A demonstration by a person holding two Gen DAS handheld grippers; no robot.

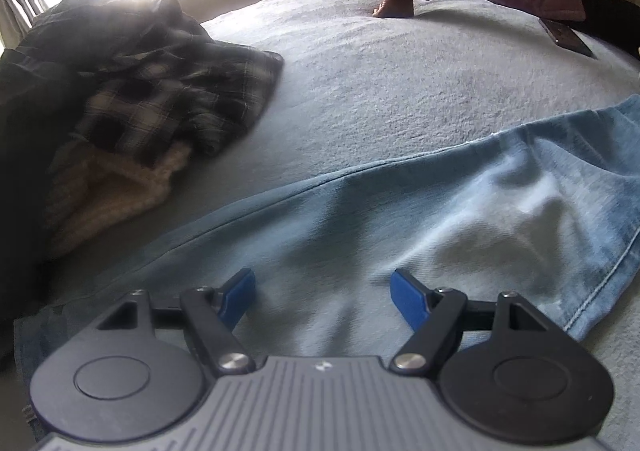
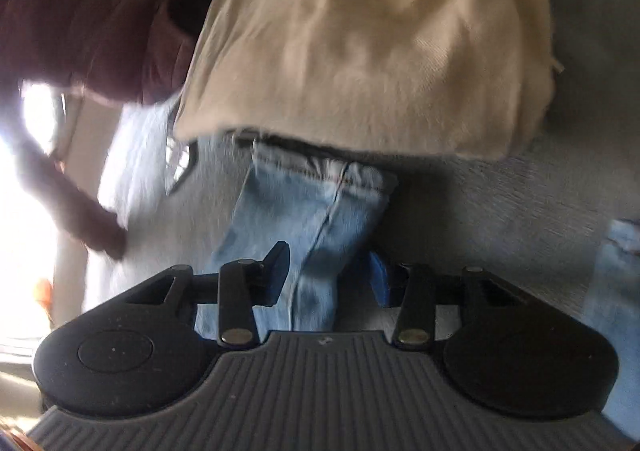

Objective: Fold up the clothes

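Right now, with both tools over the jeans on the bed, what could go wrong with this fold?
1. The right tool straddles a jeans leg whose hem lies under a beige garment; pulling the leg may drag that garment along.
2. The left tool is open above the jeans, pinning nothing, so they could slide.
3. A phone lies on the blanket beside a seated person's hand; swung denim might reach it.
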